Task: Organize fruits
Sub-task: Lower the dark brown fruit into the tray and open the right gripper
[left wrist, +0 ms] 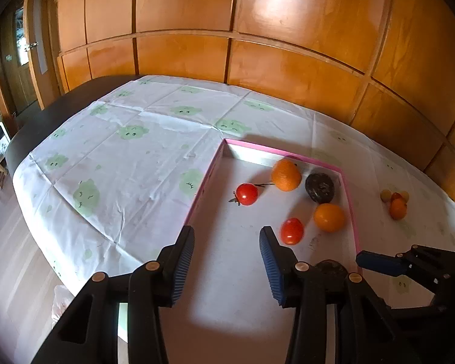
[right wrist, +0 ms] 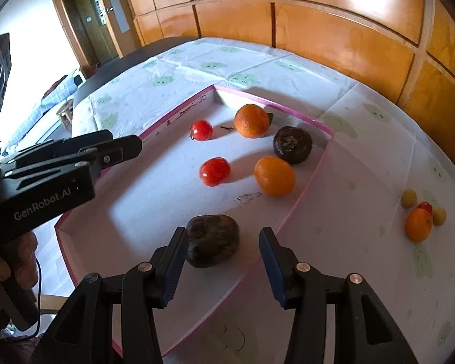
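Nearest the right wrist camera, the right gripper hangs over the near end of a shallow pink-rimmed tray, its jaws released and spread with nothing pressed between them. A dark brown, squarish fruit lies on the tray floor just ahead of them, close to the left-hand pad but not gripped.

Farther in, the tray holds two red tomatoes and, a smooth orange fruit, a rougher-skinned orange toward the far wall, and a round dark brown fruit by the right rim. None of them touch, except that the smooth orange fruit sits just beside the round dark one.

Outside the tray, well to the right on the cloth, a small cluster waits: an orange fruit, a small red one behind it, and two pale yellow berries.

From the left wrist view, the left gripper is poised over the near left part of the tray, jaws parted and empty, one pad above the left rim. A hand holding it shows at the left edge of the right view.

Under everything, the surface is covered by a creased white cloth printed with green cloud faces. Orange wooden wall panels rise behind, with a doorway at far left.
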Demonstrator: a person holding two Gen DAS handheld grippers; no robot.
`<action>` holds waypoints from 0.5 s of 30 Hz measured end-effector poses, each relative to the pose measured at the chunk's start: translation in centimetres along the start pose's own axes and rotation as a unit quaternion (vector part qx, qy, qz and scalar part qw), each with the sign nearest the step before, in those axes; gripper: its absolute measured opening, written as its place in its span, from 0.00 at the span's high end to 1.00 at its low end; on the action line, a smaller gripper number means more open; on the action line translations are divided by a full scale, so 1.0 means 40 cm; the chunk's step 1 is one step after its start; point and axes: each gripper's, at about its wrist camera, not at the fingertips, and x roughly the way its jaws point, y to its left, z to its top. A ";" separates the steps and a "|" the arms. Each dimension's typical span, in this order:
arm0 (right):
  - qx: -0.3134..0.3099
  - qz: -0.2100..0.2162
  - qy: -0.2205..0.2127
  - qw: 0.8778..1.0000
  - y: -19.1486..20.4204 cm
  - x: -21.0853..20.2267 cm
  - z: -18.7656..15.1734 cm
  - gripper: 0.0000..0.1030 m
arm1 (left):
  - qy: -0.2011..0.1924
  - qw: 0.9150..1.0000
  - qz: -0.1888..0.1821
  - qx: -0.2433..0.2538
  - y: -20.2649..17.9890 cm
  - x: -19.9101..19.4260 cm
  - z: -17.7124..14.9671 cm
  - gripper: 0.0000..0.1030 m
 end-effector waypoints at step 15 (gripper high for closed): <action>0.058 0.010 -0.039 0.998 -0.059 -0.086 -0.036 0.52 | -0.012 0.999 -0.012 0.035 -0.060 -0.032 -0.004 0.56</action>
